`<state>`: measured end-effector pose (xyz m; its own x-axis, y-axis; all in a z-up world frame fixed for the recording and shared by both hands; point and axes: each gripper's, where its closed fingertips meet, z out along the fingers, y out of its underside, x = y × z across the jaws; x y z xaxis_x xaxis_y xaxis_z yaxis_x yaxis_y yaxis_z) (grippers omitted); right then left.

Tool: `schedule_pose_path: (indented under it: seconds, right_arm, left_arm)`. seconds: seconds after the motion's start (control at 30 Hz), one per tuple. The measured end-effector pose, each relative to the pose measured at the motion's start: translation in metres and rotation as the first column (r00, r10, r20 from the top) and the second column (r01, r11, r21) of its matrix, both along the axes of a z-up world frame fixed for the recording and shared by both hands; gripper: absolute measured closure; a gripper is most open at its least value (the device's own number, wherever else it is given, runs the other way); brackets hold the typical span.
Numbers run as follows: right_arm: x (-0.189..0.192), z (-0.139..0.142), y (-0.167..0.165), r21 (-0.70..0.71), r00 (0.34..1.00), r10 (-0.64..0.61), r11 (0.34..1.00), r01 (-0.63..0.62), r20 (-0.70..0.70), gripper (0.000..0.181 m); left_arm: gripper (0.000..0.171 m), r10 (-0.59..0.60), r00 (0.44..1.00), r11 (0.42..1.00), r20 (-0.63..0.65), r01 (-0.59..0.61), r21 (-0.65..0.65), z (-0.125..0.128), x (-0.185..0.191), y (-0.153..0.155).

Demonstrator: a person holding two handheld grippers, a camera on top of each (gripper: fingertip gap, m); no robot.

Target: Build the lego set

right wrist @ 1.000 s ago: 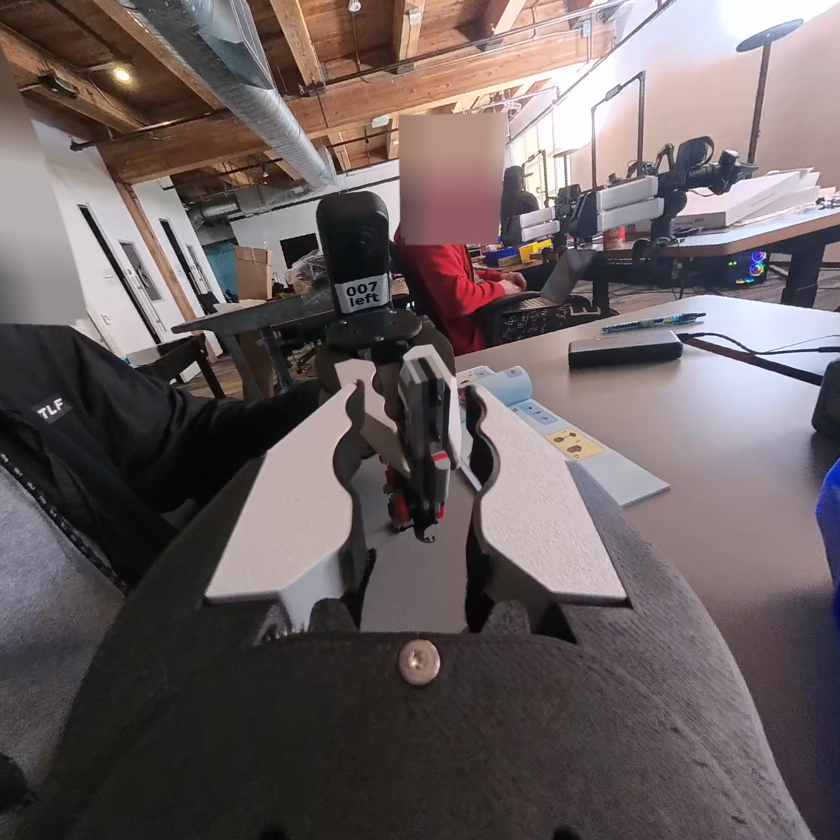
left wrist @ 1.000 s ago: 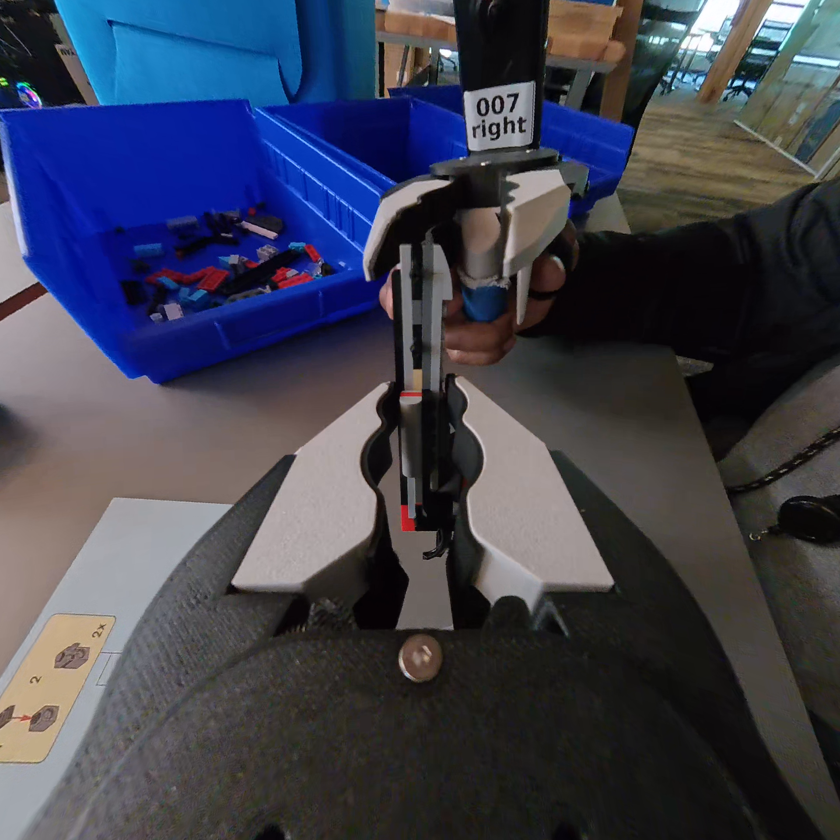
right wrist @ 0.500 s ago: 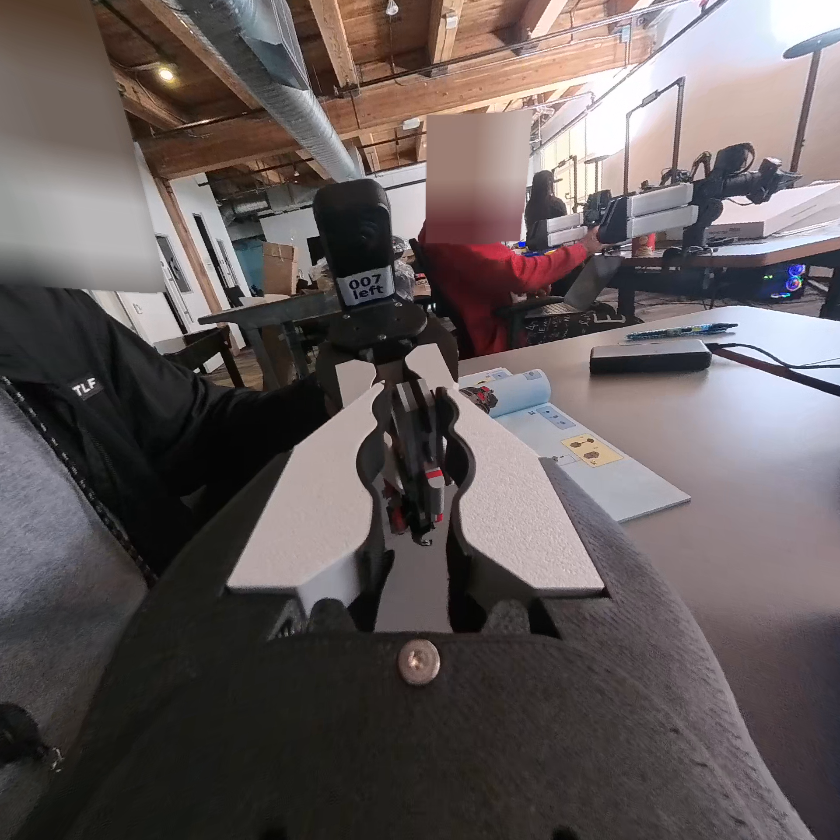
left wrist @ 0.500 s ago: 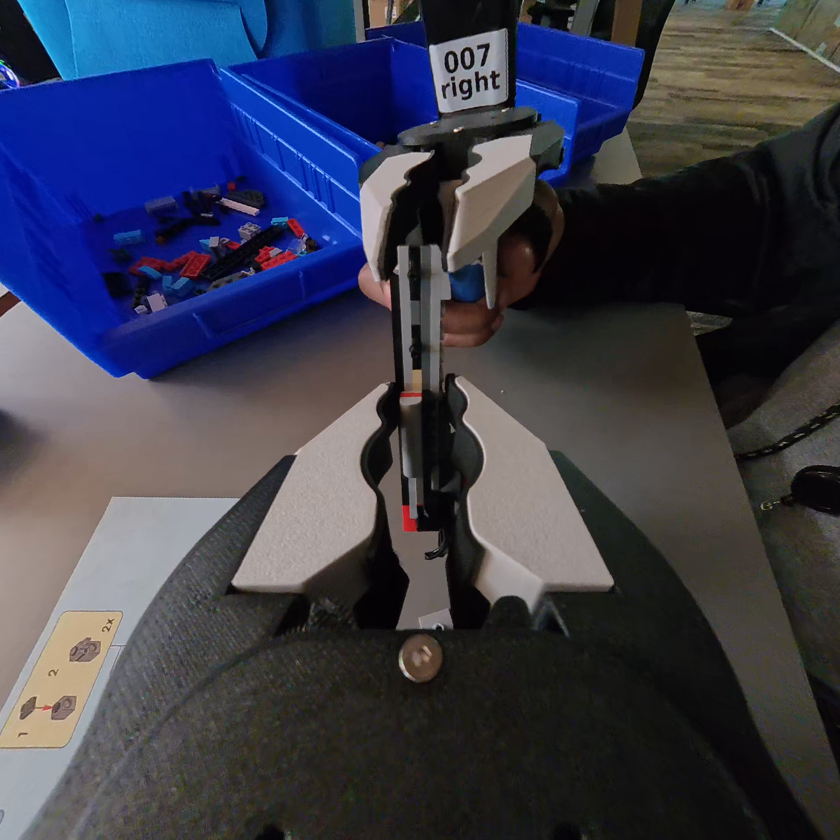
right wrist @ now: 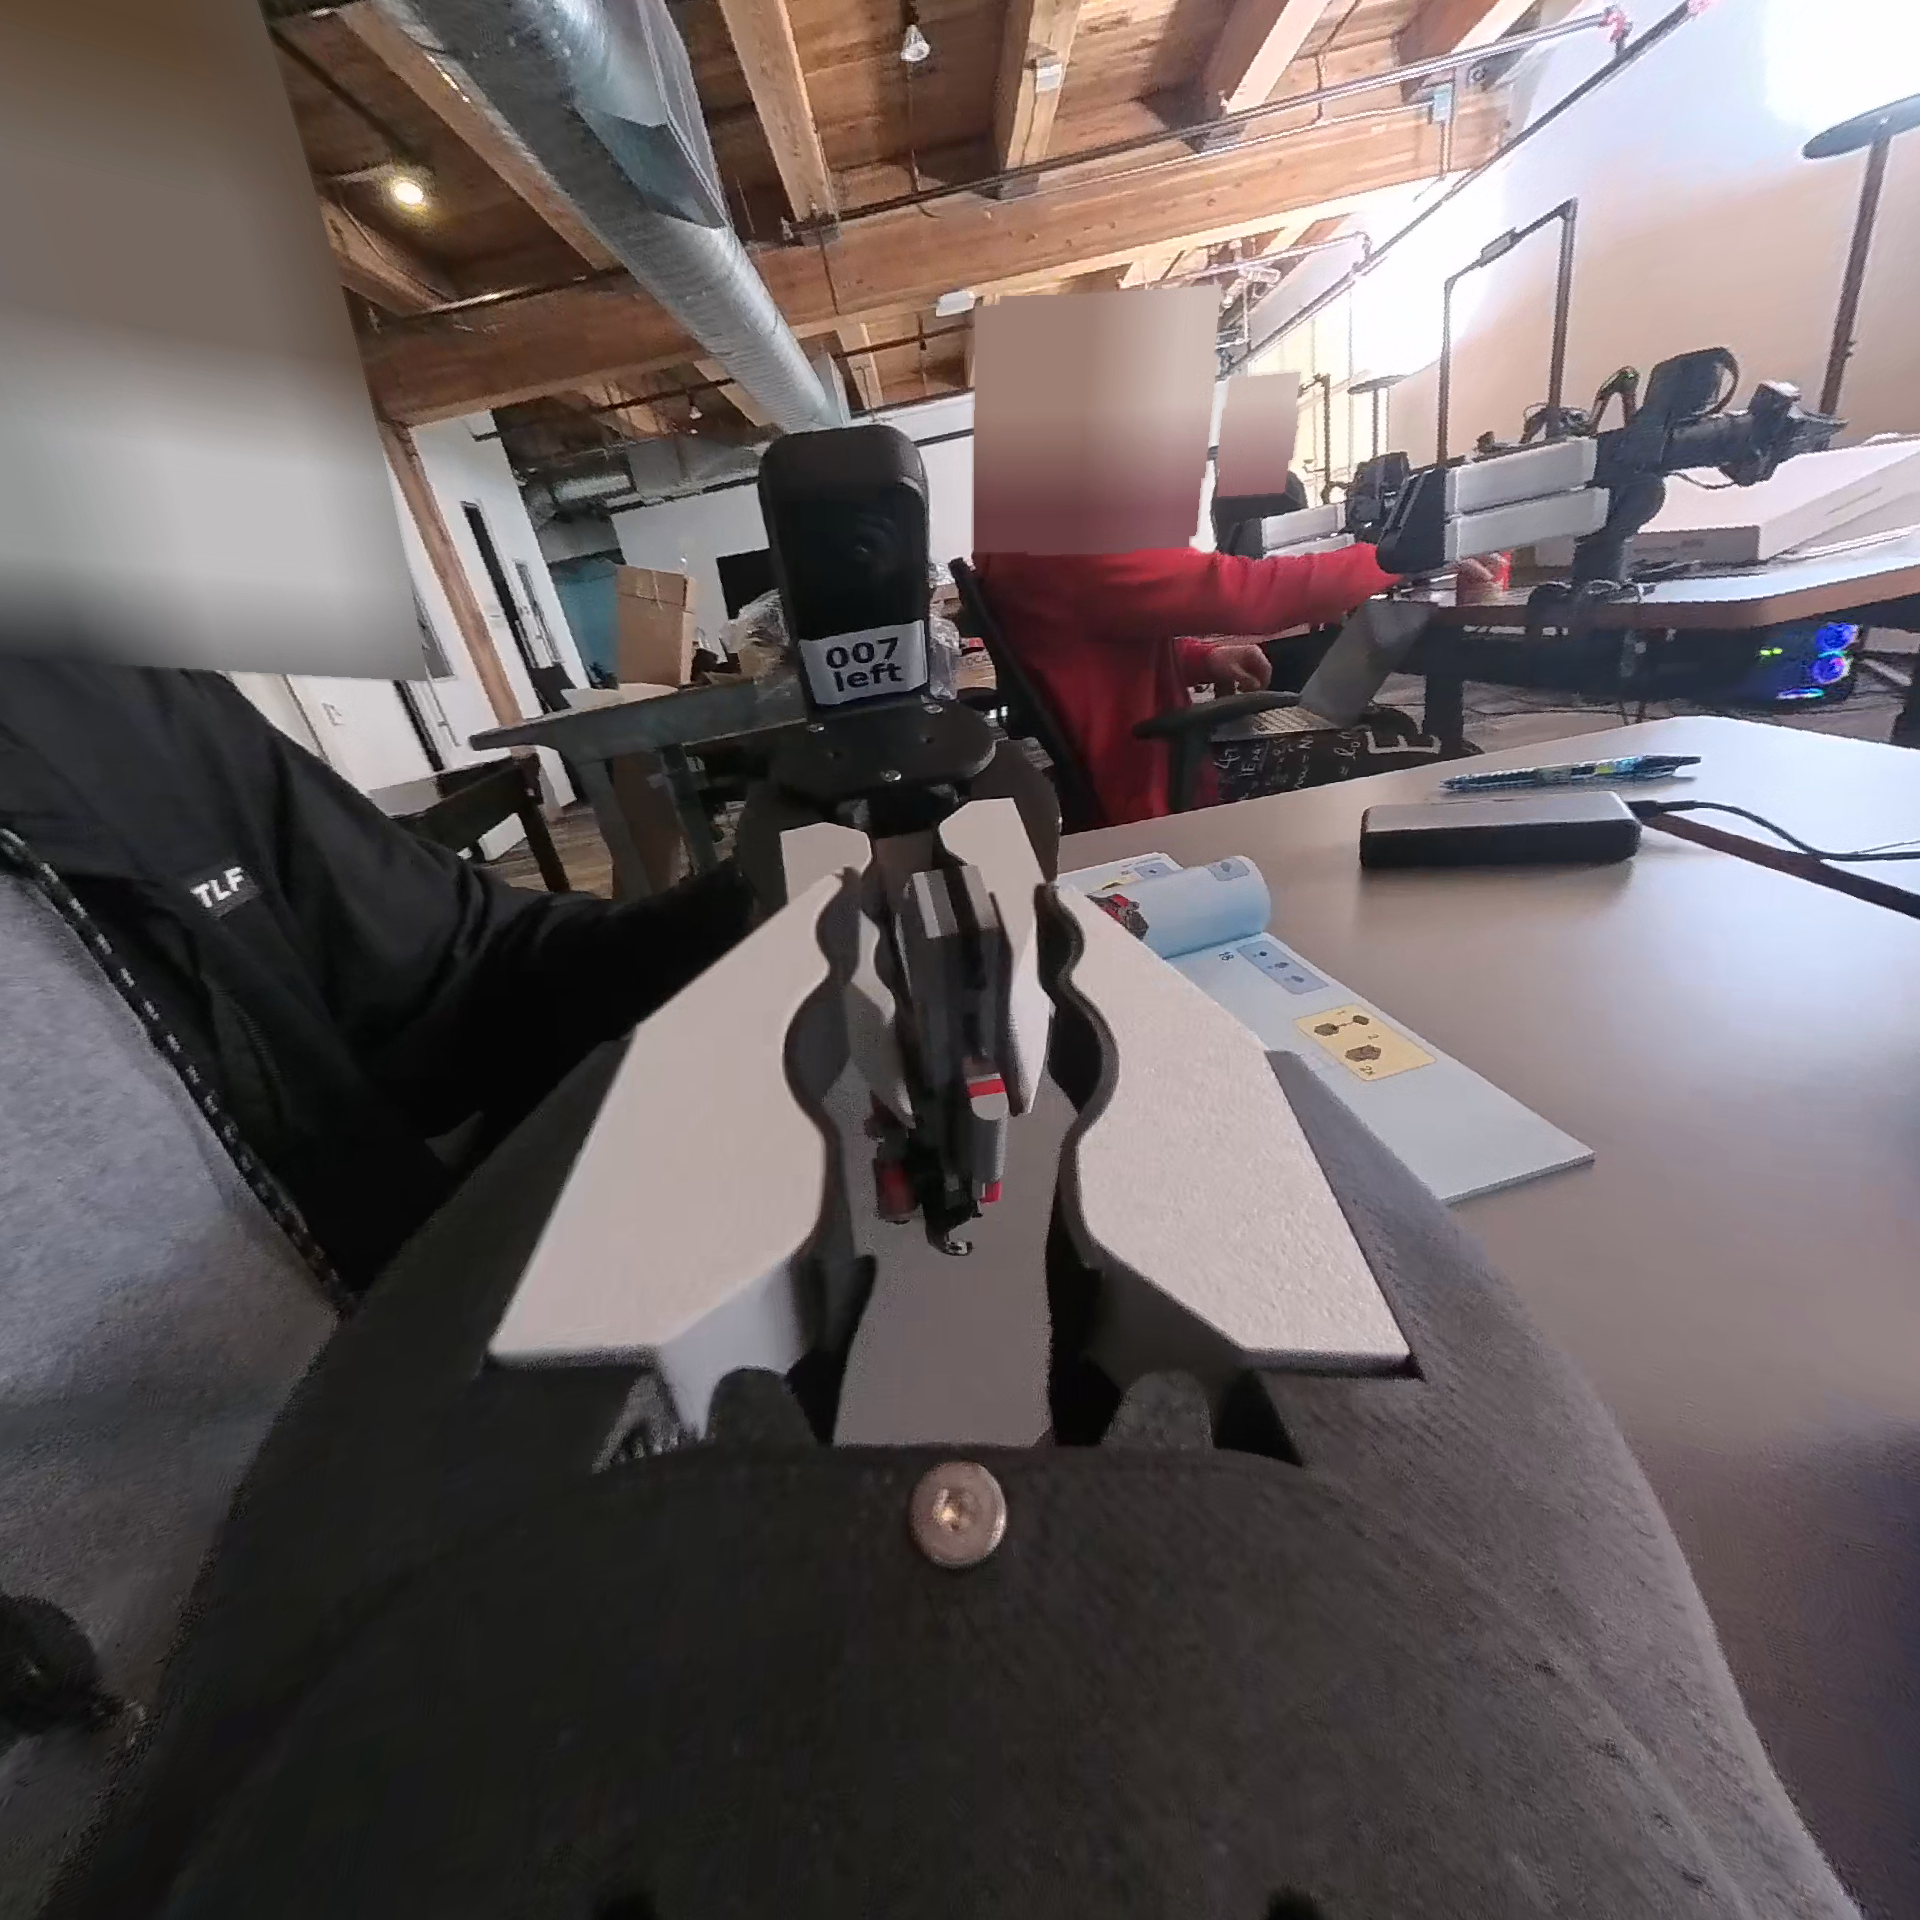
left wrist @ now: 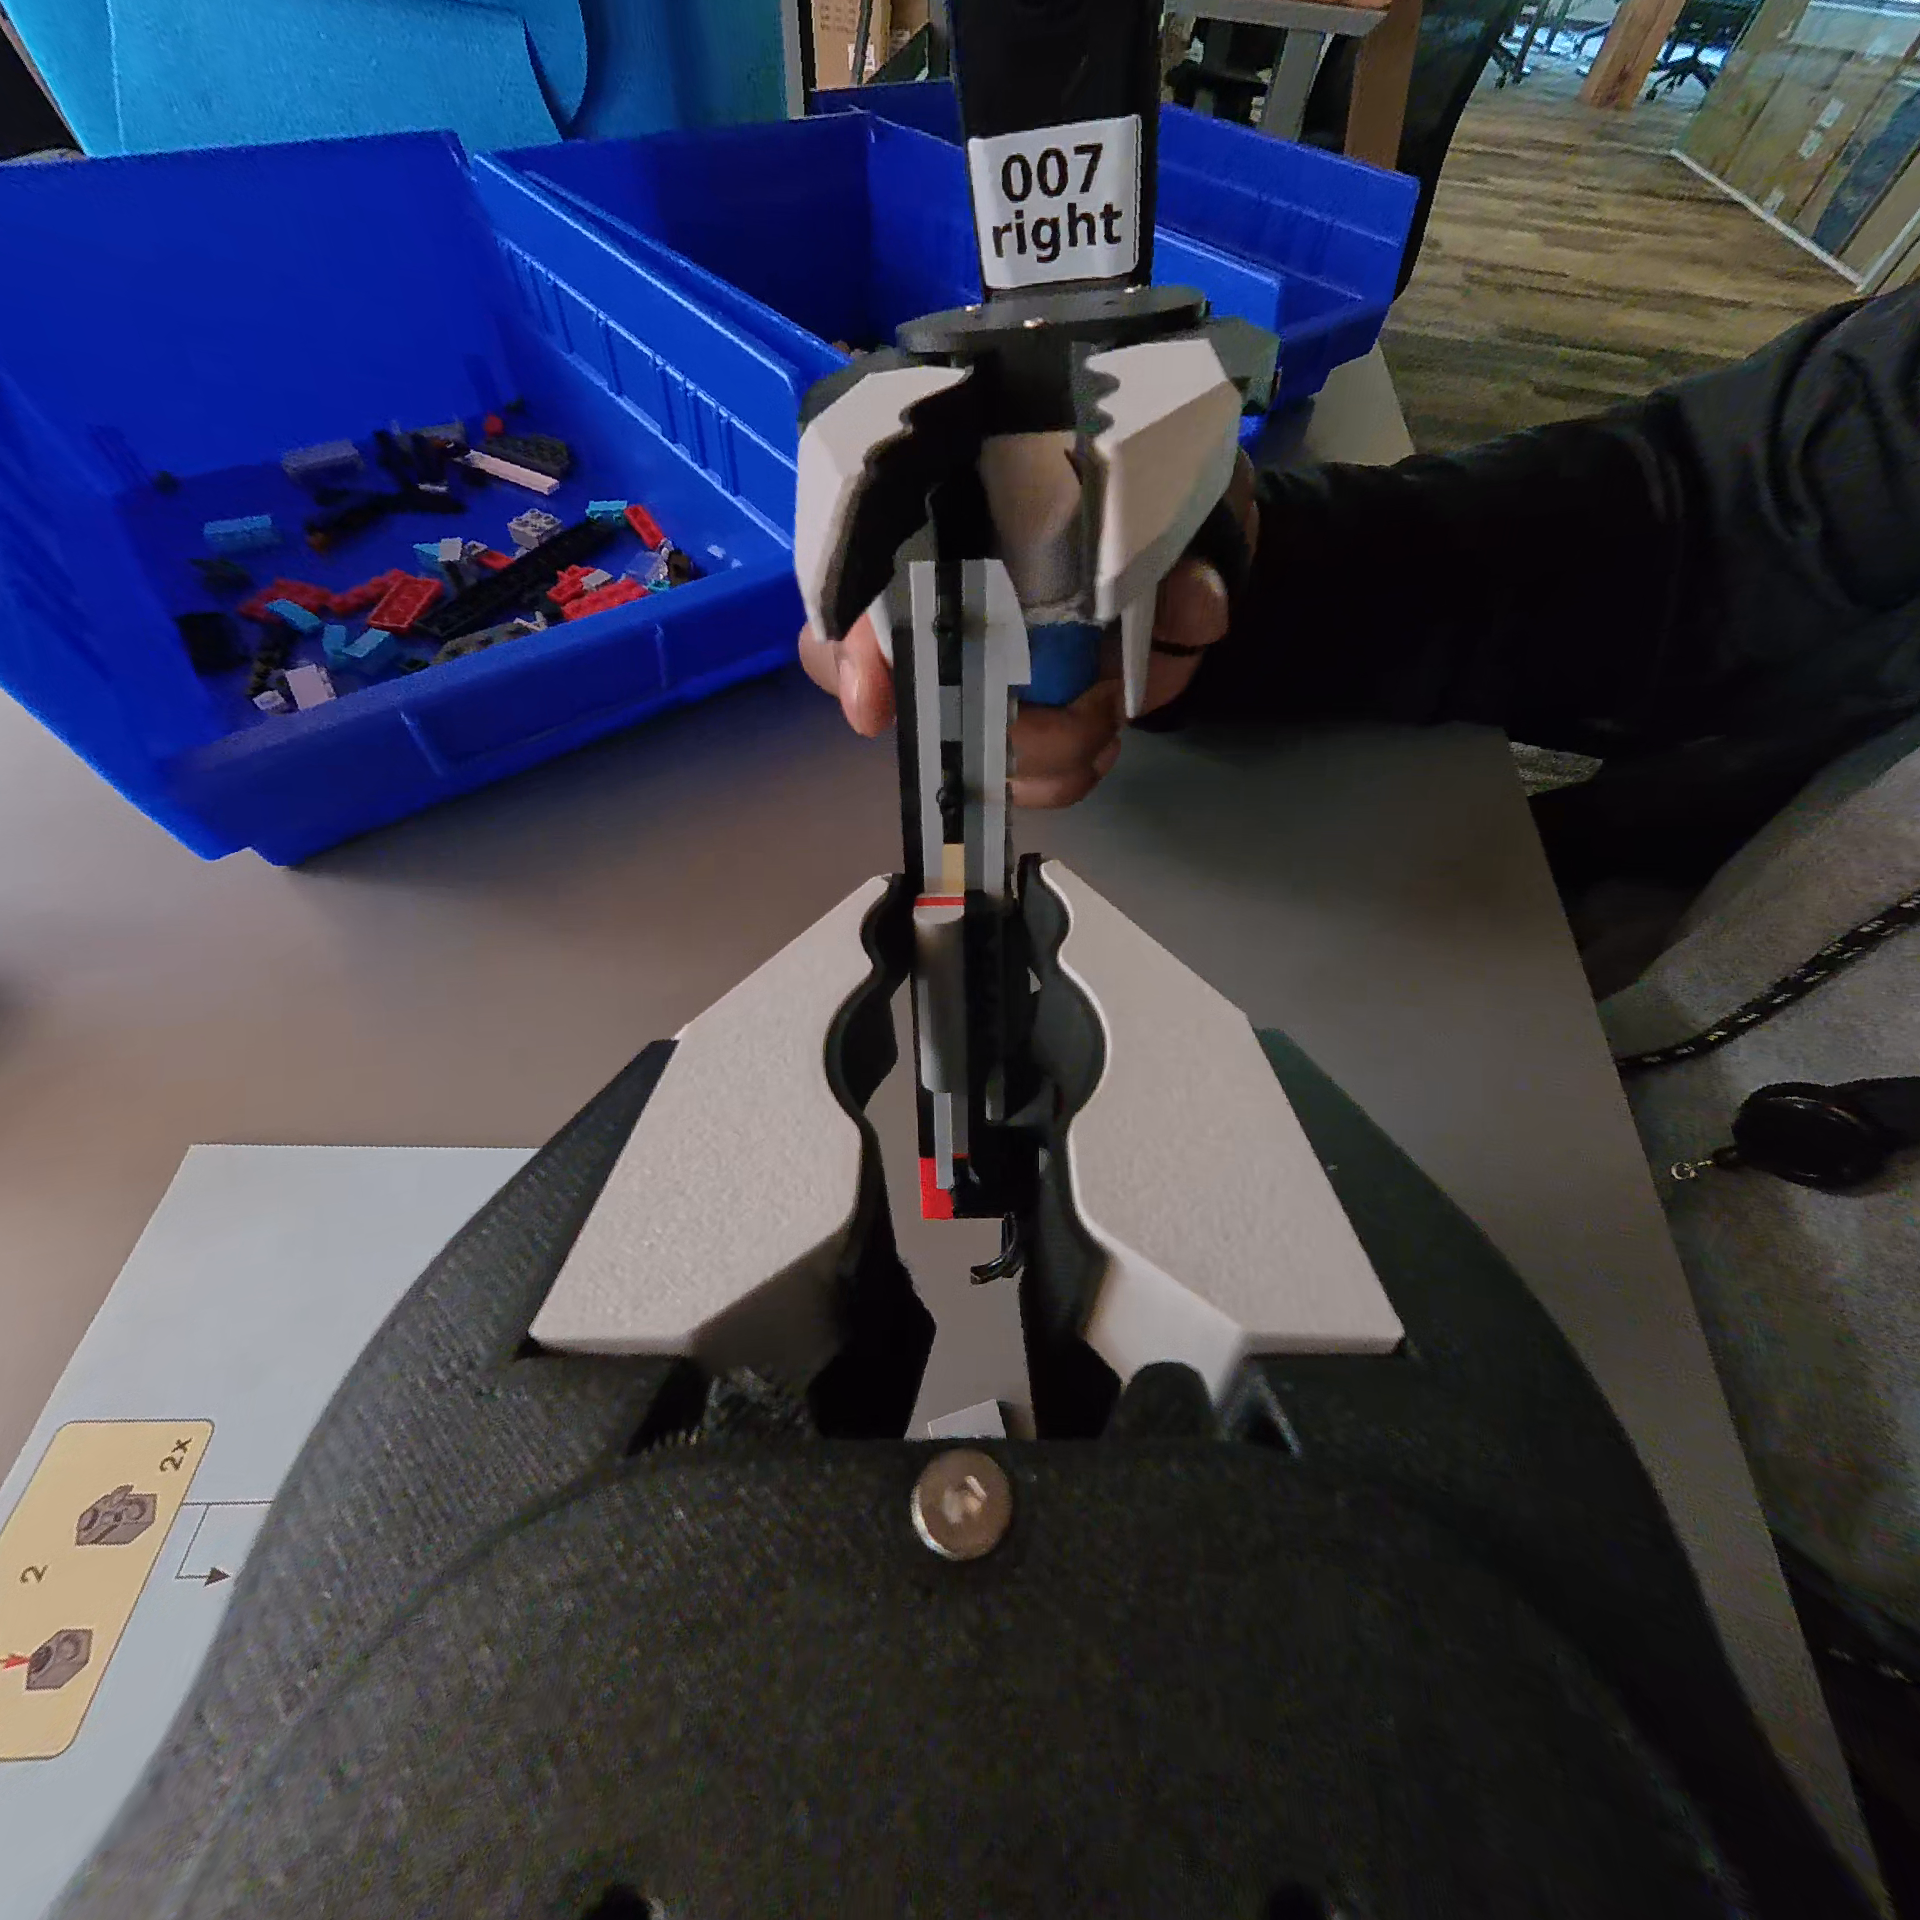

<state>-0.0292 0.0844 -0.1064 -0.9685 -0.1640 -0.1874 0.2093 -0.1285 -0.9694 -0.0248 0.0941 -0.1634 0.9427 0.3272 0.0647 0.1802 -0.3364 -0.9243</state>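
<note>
A long, thin lego assembly (left wrist: 961,748) of grey, black and red parts is held edge-on above the grey table (left wrist: 520,987). My left gripper (left wrist: 961,883) is shut on its near half. My right gripper (left wrist: 982,655) faces the left one. Its fingers (left wrist: 1164,499) are spread on both sides of the assembly's far end and do not press on it. In the right wrist view the assembly (right wrist: 940,1039) lies between the right gripper's (right wrist: 940,894) parted fingers. The left gripper's white finger (right wrist: 1003,935) clamps it from behind.
A blue bin (left wrist: 416,727) with several loose bricks (left wrist: 416,592) stands at the back left, with a second blue bin (left wrist: 1299,239) behind it. An open instruction booklet (left wrist: 260,1299) lies at the near left. A black power bank (right wrist: 1496,831) and a pen (right wrist: 1558,774) lie farther off. Left tips to right tips: about 5 cm.
The right gripper was wide open a second ago. It closed in on the assembly's far end half a second ago and has now spread its fingers again. The left gripper has kept its grip.
</note>
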Motion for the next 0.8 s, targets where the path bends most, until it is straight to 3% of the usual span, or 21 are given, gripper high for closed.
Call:
schedule_pose_path:
  seconds: [0.13,0.23,0.67,0.8]
  right_arm:
    - [0.0038,-0.0039,-0.0024,0.023,1.0,0.016,1.0,-0.016,-0.006,0.144]
    - [0.0027,-0.0051,-0.0034,0.024,1.0,0.005,1.0,-0.005,-0.012,0.158]
    - [0.0039,-0.0028,-0.0025,0.018,0.999,-0.001,1.0,0.002,-0.045,0.159]
    - [0.0,-0.004,-0.0039,0.018,1.0,-0.006,1.0,0.006,0.007,0.158]
  left_arm:
    - [0.151,-0.002,1.0,1.0,0.004,0.002,0.005,0.0008,0.0004,0.0002]
    - [0.151,-0.011,1.0,1.0,0.007,0.011,0.005,0.0003,0.0022,0.001]
    - [0.151,-0.047,0.998,0.998,0.048,0.045,0.054,0.0046,0.0078,0.0037]
    - [0.151,-0.026,0.997,0.998,0.067,0.022,0.059,0.003,0.0035,0.0017]
